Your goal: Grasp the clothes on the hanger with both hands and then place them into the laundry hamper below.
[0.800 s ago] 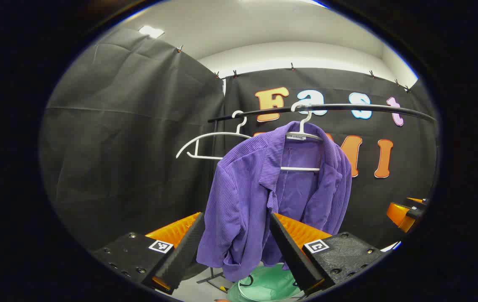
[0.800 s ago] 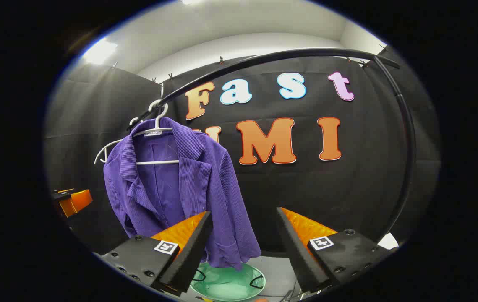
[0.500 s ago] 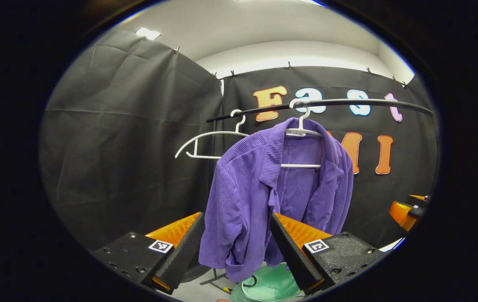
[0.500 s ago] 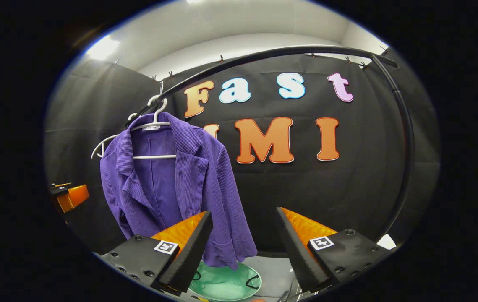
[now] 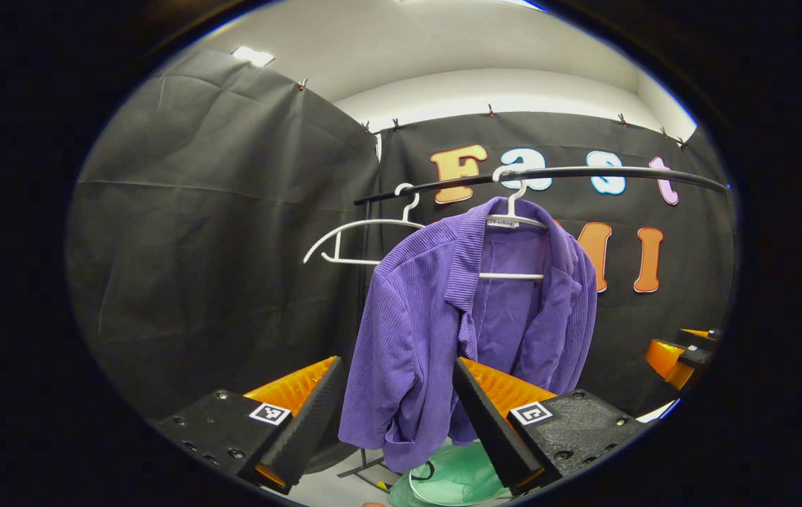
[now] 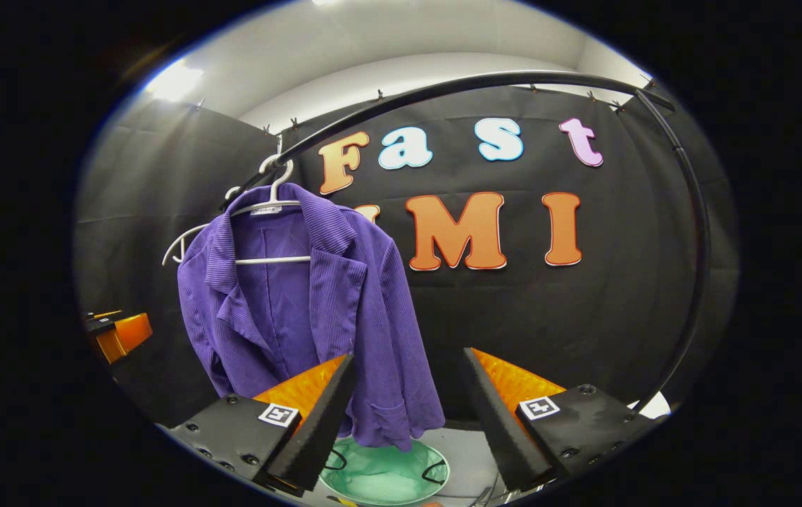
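- A purple jacket point(image 5: 436, 331) hangs on a white hanger point(image 5: 513, 218) hooked over a black rail point(image 5: 584, 174); in the right gripper view the same jacket point(image 6: 316, 310) hangs on its hanger point(image 6: 270, 204) at the left end of the curved rail point(image 6: 485, 83)
- The jacket is open at the front, its collar folded out, and its ribbed cloth falls in loose folds down to a hem just above the hamper
- A second hanger point(image 5: 358, 236), bare and white, hangs on the rail just beside the jacket, on its left in the left gripper view
- The green laundry hamper point(image 5: 453, 479) stands on the floor below the jacket; in the right gripper view the hamper point(image 6: 383, 475) shows its round open rim and two dark handles
- The left gripper point(image 5: 393, 415) has its jaws spread wide, and the lower part of the jacket shows in the gap between them, farther off; neither finger touches the cloth
- The right gripper point(image 6: 408, 415) also has its jaws spread apart and holds nothing; the jacket's hem shows just behind its left finger
- At the right edge of the left gripper view the other gripper point(image 5: 679, 352) shows, well apart from the jacket
- Black cloth point(image 5: 217, 232) walls the booth behind the rail
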A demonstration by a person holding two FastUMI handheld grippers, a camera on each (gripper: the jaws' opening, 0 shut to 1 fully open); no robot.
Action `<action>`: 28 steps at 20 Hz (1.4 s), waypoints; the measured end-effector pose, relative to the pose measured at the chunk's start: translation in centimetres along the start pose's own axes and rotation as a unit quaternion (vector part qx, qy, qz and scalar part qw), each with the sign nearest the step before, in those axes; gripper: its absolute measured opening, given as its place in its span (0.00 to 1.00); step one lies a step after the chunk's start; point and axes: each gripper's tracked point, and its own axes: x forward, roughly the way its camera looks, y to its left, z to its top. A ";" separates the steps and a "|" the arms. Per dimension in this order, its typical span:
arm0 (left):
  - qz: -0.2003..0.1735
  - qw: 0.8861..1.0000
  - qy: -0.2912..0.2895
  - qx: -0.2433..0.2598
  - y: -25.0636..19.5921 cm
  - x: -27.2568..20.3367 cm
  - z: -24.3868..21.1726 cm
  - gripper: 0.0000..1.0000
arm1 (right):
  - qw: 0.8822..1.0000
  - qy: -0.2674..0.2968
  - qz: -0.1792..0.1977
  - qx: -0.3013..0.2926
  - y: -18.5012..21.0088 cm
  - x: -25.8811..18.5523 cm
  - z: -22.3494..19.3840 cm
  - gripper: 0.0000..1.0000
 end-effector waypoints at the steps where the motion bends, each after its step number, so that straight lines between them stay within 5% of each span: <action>1: -0.002 1.000 0.000 -0.002 -0.2 0.1 0.0 0.98 | 1.000 0.002 0.004 -0.001 0.3 0.3 -0.1 0.89; 7: -0.019 1.000 0.013 -0.005 -2.1 2.7 -0.8 0.98 | 1.000 0.005 0.024 0.005 3.0 3.0 0.0 0.89; 8: -0.024 1.000 0.016 -0.007 -2.6 3.3 -1.0 0.99 | 1.000 0.009 0.028 0.007 3.6 3.6 -0.2 0.98; 10: -0.033 0.999 0.021 -0.007 -3.5 4.6 -1.5 0.99 | 0.999 0.013 0.036 0.011 4.5 4.5 -0.5 0.89; 15: -0.050 0.998 0.033 -0.022 -5.3 8.1 -2.4 0.99 | 0.998 0.025 0.050 0.010 6.5 7.4 -1.3 0.90; 24: -0.047 0.999 0.013 -0.010 -7.1 15.2 -1.6 0.98 | 0.998 0.019 0.060 0.013 9.0 13.9 -0.7 0.89; 25: -0.044 0.999 0.014 -0.009 -7.1 15.7 -1.6 0.99 | 0.998 0.018 0.060 0.013 9.3 14.5 -0.7 0.98; 28: -0.034 0.999 0.009 0.001 -7.0 17.0 -1.6 0.98 | 0.998 0.018 0.057 0.016 9.8 16.4 -0.9 0.98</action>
